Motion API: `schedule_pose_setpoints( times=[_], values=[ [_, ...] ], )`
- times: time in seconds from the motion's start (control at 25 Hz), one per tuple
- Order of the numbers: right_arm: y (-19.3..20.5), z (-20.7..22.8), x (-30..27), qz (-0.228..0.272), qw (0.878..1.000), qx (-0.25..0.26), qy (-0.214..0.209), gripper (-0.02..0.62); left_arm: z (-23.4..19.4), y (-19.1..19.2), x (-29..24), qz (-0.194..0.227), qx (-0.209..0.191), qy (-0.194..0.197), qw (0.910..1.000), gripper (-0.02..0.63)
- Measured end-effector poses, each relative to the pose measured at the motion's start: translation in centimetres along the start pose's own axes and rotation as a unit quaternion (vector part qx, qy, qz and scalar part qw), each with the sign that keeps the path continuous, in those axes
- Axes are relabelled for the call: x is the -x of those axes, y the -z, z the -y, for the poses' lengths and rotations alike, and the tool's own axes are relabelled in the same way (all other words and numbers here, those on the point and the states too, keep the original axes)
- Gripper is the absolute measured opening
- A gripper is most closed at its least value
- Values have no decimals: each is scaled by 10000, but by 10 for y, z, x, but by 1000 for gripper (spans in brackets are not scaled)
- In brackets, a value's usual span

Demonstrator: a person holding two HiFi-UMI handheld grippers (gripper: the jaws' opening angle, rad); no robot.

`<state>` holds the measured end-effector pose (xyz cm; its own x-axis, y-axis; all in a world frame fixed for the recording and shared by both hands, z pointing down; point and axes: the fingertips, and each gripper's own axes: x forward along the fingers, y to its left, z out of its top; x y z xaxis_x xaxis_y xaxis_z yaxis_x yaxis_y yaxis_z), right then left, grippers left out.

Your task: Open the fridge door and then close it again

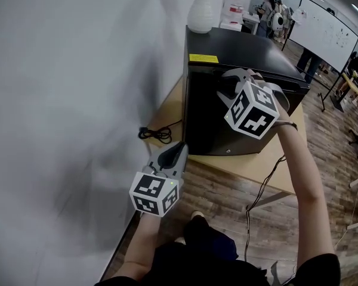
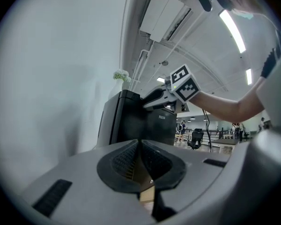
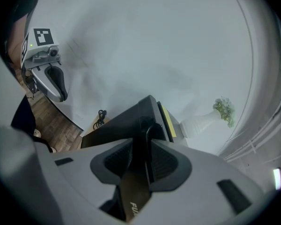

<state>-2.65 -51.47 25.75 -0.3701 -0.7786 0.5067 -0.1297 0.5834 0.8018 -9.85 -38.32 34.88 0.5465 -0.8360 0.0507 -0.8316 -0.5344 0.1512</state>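
A small black fridge [image 1: 244, 55] stands on a low wooden platform [image 1: 250, 165] against the white wall. Its door [image 1: 218, 130] faces me. My right gripper [image 1: 231, 81] sits at the door's top edge. In the right gripper view the door edge [image 3: 141, 139] runs between the two pads, which lie against it. My left gripper [image 1: 178, 150] hangs low at the left, near the wall and apart from the fridge. Its pads [image 2: 126, 156] meet with nothing between them. From the left gripper view the fridge [image 2: 131, 123] stands ahead, with the right gripper [image 2: 154, 97] at its top.
A white vase [image 1: 200, 8] with greenery stands on the fridge's back corner. A coiled black cable [image 1: 157, 134] lies on the platform by the wall. A thin cord [image 1: 259, 189] hangs down from my right arm. People and a whiteboard [image 1: 328, 31] are far back right.
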Motion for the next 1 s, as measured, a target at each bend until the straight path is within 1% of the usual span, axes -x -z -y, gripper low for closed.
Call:
schedule_pose_setpoints(
  times=[0.12,0.24,0.4,0.6,0.72,0.84,1.0],
  values=[
    [-1,-6,9,-59,9999,-17,-108,101,3,1,8,-31,0,61,10000,6],
    [-6,-24,38,118,9996,-26,-268,107,5,1,17,-45,-20,90,9999,6],
    [-5,-44,67,292,9990,125,-298,112,17,5,24,-21,-32,183,9998,6],
    [-5,-49,77,330,9987,183,-334,110,28,7,30,-81,-75,350,9993,6],
    [-2,-55,91,394,9985,201,-323,112,42,11,40,-101,-87,422,9990,6],
    [4,-64,101,413,9983,265,-314,112,50,20,47,-133,-91,438,9989,6],
    [3,-67,112,480,9980,303,-261,112,54,18,51,-156,-83,438,9989,6]
  ],
)
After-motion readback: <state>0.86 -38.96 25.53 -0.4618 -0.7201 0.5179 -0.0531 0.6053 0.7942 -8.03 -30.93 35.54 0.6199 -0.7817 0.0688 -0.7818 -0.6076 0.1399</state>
